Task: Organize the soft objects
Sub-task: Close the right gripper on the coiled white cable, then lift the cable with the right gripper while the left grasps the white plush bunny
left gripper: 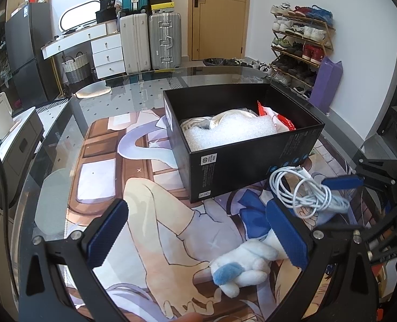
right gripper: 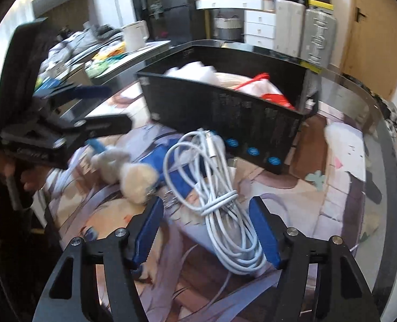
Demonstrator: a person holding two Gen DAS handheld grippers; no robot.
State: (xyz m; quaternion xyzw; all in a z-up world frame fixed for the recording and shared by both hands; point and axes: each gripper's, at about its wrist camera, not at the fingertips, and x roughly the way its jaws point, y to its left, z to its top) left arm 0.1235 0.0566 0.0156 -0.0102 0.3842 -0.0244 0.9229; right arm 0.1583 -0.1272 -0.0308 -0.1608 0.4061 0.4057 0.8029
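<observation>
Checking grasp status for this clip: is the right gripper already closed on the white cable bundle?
No. The right gripper is open, its blue pads spread either side of the white cable bundle, which lies on the mat.

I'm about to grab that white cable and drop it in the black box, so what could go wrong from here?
1. The right gripper is open around the coiled white cable; only one wrap binds the coil, so loops may slip out or snag on the black box wall.
2. The plush toy lies right beside the cable near the open left gripper, so both grippers could collide.
3. The box already holds bubble wrap, leaving little room.
</observation>
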